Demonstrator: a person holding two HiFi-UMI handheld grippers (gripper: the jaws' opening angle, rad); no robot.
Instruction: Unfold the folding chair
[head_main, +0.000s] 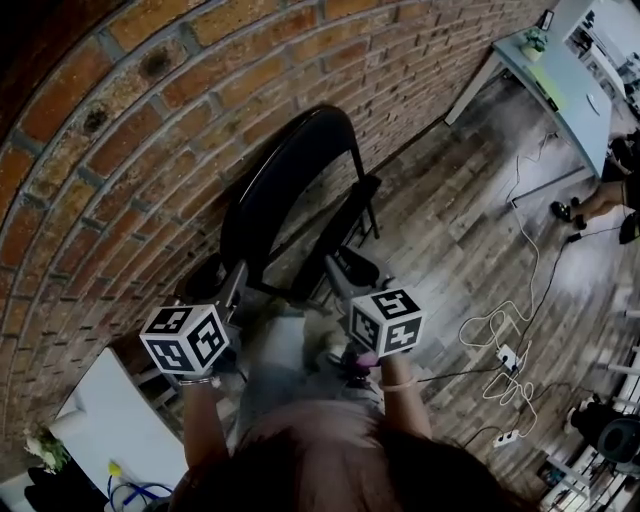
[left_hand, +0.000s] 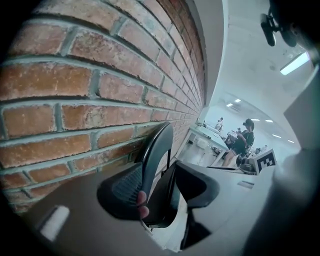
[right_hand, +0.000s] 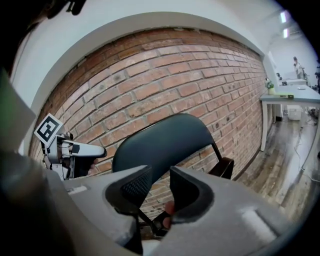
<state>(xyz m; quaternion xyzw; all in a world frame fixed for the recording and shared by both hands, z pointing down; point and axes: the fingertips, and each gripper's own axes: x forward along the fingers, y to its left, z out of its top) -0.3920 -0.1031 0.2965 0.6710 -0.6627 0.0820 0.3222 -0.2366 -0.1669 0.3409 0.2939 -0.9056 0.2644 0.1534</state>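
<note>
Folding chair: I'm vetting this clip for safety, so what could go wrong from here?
1. The left tool and right tool both stand open, gripping nothing; a loose hold could let the folding chair tip.
2. It stands close to the brick wall, so swinging it open may scrape the bricks.

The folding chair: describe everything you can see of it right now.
The folding chair is dark, near black, with a rounded, smooth backrest on a thin dark tube frame and a dark seat edge showing beside it. It stands upright close to the brick wall on the wooden floor, seemingly still folded. The open left gripper frames its backrest edge; contact cannot be confirmed. The open right gripper holds nothing.
</note>
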